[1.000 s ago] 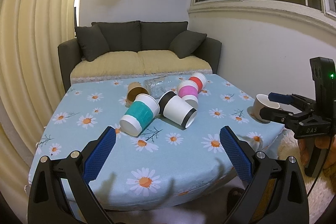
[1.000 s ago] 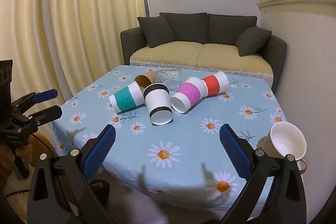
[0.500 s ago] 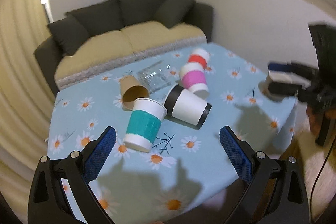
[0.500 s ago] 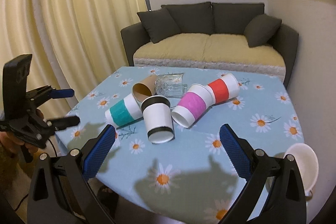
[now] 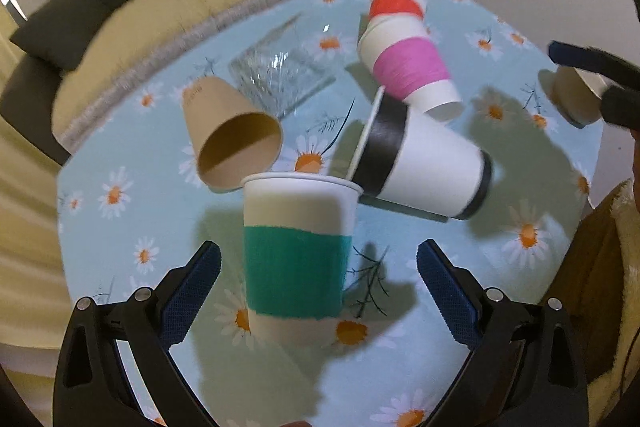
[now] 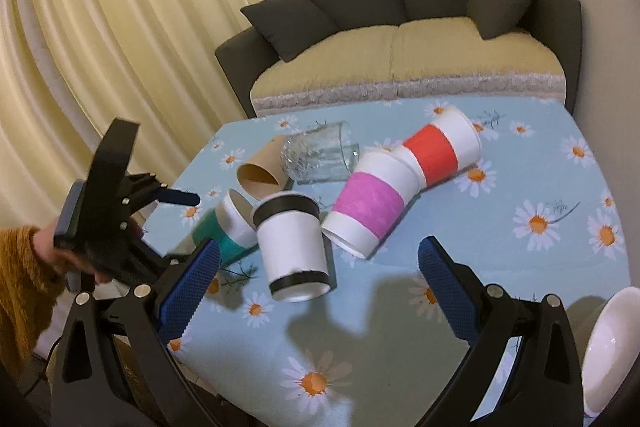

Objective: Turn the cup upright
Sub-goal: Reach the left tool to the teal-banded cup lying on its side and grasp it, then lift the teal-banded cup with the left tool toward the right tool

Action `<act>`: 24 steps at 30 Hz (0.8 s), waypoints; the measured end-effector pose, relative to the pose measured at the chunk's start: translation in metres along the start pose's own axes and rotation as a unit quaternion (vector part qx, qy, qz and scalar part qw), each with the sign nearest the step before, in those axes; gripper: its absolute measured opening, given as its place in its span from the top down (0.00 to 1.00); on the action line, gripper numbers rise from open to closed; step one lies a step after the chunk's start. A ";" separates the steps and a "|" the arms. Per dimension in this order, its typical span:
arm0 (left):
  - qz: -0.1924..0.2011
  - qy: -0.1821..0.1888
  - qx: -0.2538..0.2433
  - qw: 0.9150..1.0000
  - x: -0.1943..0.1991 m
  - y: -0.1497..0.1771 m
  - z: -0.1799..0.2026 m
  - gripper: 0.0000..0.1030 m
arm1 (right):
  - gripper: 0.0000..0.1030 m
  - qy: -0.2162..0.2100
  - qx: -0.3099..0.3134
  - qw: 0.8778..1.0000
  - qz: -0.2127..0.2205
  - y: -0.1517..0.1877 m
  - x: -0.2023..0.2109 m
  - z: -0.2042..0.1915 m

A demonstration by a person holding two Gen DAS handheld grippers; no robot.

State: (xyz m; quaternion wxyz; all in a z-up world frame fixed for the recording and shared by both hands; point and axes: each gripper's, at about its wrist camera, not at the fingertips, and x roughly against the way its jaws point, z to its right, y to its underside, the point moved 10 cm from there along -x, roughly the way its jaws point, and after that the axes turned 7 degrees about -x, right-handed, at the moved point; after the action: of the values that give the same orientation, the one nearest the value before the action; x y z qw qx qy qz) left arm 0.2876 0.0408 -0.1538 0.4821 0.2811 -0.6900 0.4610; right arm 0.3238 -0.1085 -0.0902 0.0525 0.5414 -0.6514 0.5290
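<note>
Motion blur smears the left wrist view, so the glass there is only a streaky shape. From the right wrist view, the teal cup is half hidden behind the left gripper and that view's own blue pad. The white mug is cut off by the frame edge there, and in the left wrist view it sits mostly behind the right gripper's dark fingers.

Six cups lie on the daisy cloth: teal, brown, black-banded, pink, red, plus the mug; one glass; two grippers.

The teal cup lies on its side between the left gripper's spread jaws, mouth pointing away, neither pad touching it. Its rim seems to touch the black-banded cup. The right gripper hangs over bare cloth near the table edge with jaws spread wide and nothing between them. The pink cup's base is nested in the red cup's mouth
</note>
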 end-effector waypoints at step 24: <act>-0.114 0.010 0.068 0.991 -0.024 0.001 -0.030 0.38 | 0.05 -0.030 -0.018 0.999 0.012 0.000 0.016 0.012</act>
State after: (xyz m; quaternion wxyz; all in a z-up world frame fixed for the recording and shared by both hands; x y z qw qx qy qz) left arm 0.3084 0.0672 -0.1733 0.5185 0.3856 -0.6151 0.4517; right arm 0.3235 -0.1279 -0.0855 0.0364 0.5486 -0.6682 0.5012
